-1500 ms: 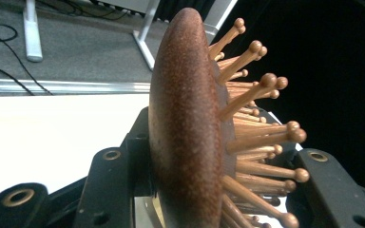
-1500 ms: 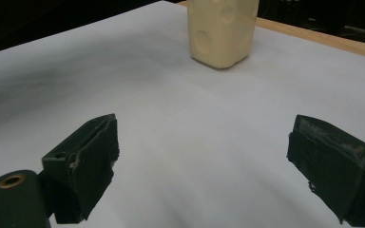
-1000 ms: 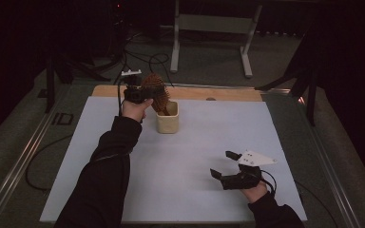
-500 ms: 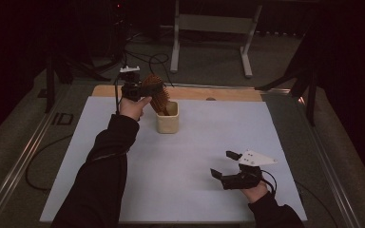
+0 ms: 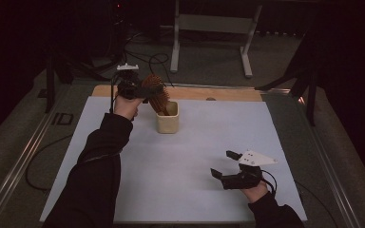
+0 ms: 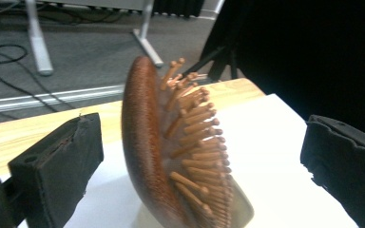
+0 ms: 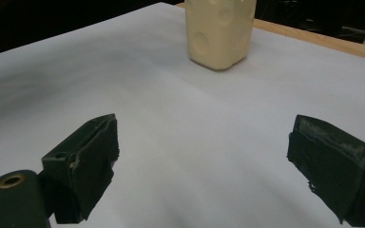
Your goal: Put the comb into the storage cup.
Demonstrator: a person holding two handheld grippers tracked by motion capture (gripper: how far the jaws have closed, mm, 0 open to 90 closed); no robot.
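A large white paper sheet [image 5: 195,166] covers most of the bench [image 5: 285,118]. Along the sheet's far edge runs a bare strip of light wood [image 5: 233,93]. Beyond that, on the grey floor, stands a pale grey metal frame [image 5: 209,23] on two legs, with loose black cables [image 5: 147,59] coiled left of it. A silver metal rail [image 5: 21,159] runs along the sheet's left side.

Brown hairbrush [image 5: 154,92] — handle-down, tilted, in cream cup [image 5: 167,123]
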